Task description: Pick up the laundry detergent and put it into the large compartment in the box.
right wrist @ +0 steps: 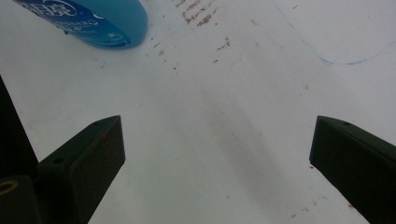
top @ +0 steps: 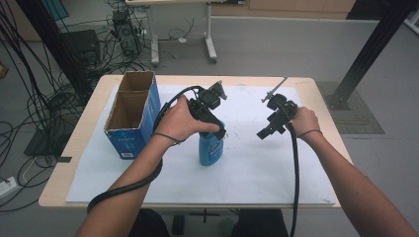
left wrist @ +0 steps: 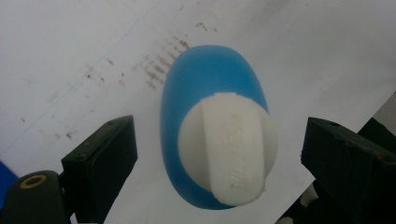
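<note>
A blue bottle [top: 210, 149] with a white cap stands upright on the white sheet near the table's middle. My left gripper [top: 221, 132] hangs straight above it, pointing down. In the left gripper view the white cap [left wrist: 229, 147] and the blue bottle [left wrist: 201, 84] lie between the two black jaws, which stand wide apart and touch nothing; the left gripper [left wrist: 219, 161] is open. My right gripper [top: 263, 132] hovers to the bottle's right over bare sheet. In the right gripper view the right gripper [right wrist: 217, 158] is open and empty, with the blue bottle [right wrist: 100, 21] at the top left.
An open blue cardboard box [top: 132, 116] with two compartments stands at the table's left. The white sheet [top: 276, 173] covers most of the wooden table [top: 74, 148] and carries brown smudges. Cables and equipment crowd the floor beyond the far left edge.
</note>
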The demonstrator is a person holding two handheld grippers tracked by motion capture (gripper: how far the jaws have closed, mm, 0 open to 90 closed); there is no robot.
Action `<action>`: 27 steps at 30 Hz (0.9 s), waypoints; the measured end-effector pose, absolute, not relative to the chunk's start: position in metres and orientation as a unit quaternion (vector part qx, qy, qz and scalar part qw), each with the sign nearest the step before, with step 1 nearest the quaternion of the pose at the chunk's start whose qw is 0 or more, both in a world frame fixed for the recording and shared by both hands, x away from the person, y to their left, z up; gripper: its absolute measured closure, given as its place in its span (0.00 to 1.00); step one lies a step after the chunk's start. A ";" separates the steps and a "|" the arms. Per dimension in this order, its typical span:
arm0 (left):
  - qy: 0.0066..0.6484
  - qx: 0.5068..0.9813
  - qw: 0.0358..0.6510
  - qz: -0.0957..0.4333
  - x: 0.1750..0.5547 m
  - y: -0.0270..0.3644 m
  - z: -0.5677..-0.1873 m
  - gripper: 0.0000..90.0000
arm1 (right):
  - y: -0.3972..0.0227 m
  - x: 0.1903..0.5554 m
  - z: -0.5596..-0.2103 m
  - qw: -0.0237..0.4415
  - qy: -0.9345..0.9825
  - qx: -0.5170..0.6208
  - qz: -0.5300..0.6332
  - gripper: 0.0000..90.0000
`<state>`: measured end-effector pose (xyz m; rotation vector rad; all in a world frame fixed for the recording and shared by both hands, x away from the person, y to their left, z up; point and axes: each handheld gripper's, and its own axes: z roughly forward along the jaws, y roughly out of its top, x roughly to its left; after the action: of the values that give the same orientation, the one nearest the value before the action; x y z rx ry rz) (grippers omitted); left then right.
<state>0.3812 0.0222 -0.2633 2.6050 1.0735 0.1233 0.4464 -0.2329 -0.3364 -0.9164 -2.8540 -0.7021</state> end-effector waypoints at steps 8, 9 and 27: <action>0.376 0.913 0.155 0.041 0.381 0.022 -0.272 0.12 | -0.233 0.447 -0.337 0.030 -0.926 -0.299 -0.228 0.03; 0.376 0.913 0.155 0.041 0.381 0.022 -0.272 0.12 | -0.233 0.447 -0.337 0.030 -0.926 -0.299 -0.228 0.03; 0.376 0.914 0.149 0.038 0.383 0.021 -0.278 0.12 | -0.233 0.447 -0.337 0.030 -0.926 -0.299 -0.227 0.03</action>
<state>0.3828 0.0206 -0.2781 2.6260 1.0816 0.1085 0.4469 -0.2330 -0.3375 -0.9231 -2.8549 -0.6991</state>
